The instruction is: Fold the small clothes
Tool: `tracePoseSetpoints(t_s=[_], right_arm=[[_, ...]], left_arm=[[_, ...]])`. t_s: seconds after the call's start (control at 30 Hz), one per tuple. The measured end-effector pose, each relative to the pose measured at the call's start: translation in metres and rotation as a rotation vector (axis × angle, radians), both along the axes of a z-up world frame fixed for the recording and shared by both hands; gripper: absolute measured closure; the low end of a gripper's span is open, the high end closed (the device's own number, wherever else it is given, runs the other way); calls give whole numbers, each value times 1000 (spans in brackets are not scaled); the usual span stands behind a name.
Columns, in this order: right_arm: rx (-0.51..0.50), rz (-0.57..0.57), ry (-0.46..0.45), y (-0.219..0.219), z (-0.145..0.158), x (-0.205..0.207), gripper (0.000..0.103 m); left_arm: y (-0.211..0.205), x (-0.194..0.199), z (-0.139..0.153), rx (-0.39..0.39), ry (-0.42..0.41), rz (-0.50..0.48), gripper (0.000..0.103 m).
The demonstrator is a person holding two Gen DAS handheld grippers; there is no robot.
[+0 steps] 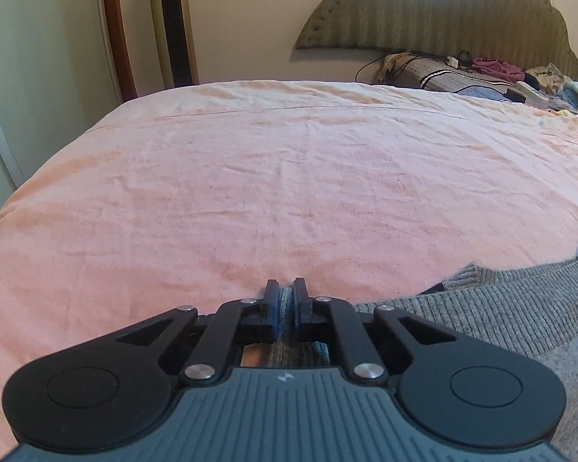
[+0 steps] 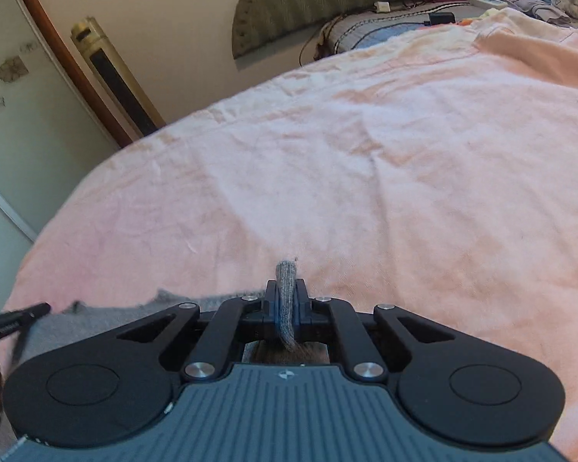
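Both tools are clamped on the grey knit garment at the near edge of the bed: the left tool pinches grey fabric between its pads, and the right tool grips a bunched fold that pokes out past its tips. This looks like the lift-and-carry of a fold, so next both edges need to travel together over the pink cover and land flat (no baskets or bins in sight).
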State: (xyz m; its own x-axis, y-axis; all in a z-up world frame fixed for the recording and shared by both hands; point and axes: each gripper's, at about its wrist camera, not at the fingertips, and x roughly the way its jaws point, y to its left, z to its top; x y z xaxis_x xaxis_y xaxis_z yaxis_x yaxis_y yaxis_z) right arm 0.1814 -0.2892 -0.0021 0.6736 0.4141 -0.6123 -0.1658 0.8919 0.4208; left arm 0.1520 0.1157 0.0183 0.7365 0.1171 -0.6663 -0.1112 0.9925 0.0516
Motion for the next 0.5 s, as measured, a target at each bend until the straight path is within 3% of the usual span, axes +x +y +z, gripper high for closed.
tracePoseSetpoints(t_s=[0.17, 0.2, 0.27, 0.33, 0.43, 0.5], right_arm=[[11, -10, 20, 1, 2, 0, 88], [16, -11, 26, 1, 5, 0, 83], [7, -32, 4, 2, 15, -4, 58], [-7, -52, -43, 5, 26, -12, 45], [-6, -2, -105, 17, 42, -24, 38], [-58, 69, -125, 35, 49, -31, 32]], left_arm=[[-1, -1, 2, -2, 3, 4, 96], [-1, -1, 4, -3, 4, 5, 96], [0, -4, 7, -12, 10, 8, 96], [-1, -9, 14, -12, 0, 8, 94], [-8, -21, 32, -16, -53, -5, 91], [-11, -24, 38, -25, -66, -23, 77]])
